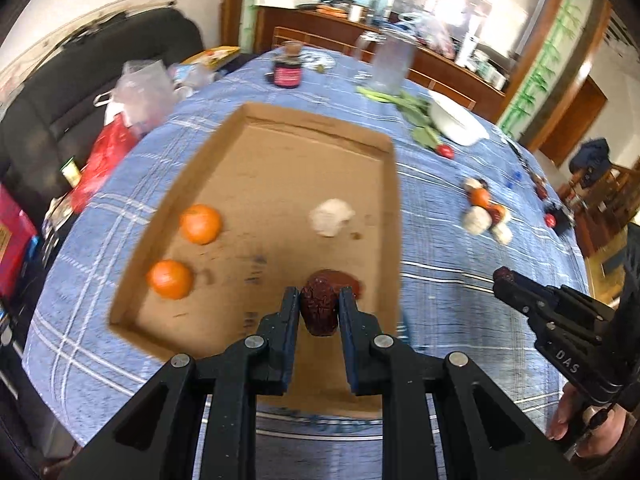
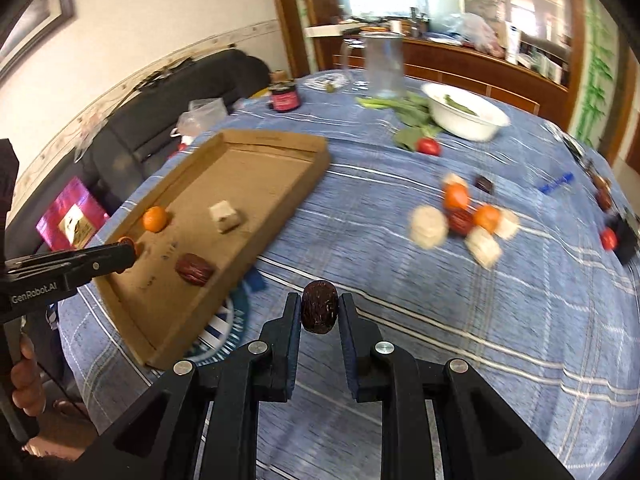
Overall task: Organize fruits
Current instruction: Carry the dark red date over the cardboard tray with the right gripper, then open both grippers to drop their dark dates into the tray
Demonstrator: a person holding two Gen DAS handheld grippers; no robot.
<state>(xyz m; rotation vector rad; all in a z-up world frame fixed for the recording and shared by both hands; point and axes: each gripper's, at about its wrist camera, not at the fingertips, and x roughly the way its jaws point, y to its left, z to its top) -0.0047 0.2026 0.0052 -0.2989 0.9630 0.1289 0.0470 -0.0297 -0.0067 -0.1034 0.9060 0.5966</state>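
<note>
My left gripper (image 1: 319, 300) is shut on a red date (image 1: 319, 309) and holds it over the near right part of the cardboard tray (image 1: 276, 114). In the tray lie two oranges (image 1: 201, 224) (image 1: 170, 279), a pale cake piece (image 1: 332, 217) and another red date (image 1: 340, 277). My right gripper (image 2: 319, 306) is shut on a dark red date (image 2: 319, 307) above the blue tablecloth (image 2: 460, 320), right of the tray (image 2: 280, 136). A pile of oranges, dates and pale cakes (image 2: 460, 220) lies on the cloth to the right.
A white bowl (image 2: 466, 114) with green leaves, a glass jug (image 2: 382, 66), a dark jar (image 2: 285, 98), small tomatoes (image 2: 428, 146) and a blue pen (image 2: 556, 183) stand on the far table. A black sofa (image 1: 48, 112) with bags is at left.
</note>
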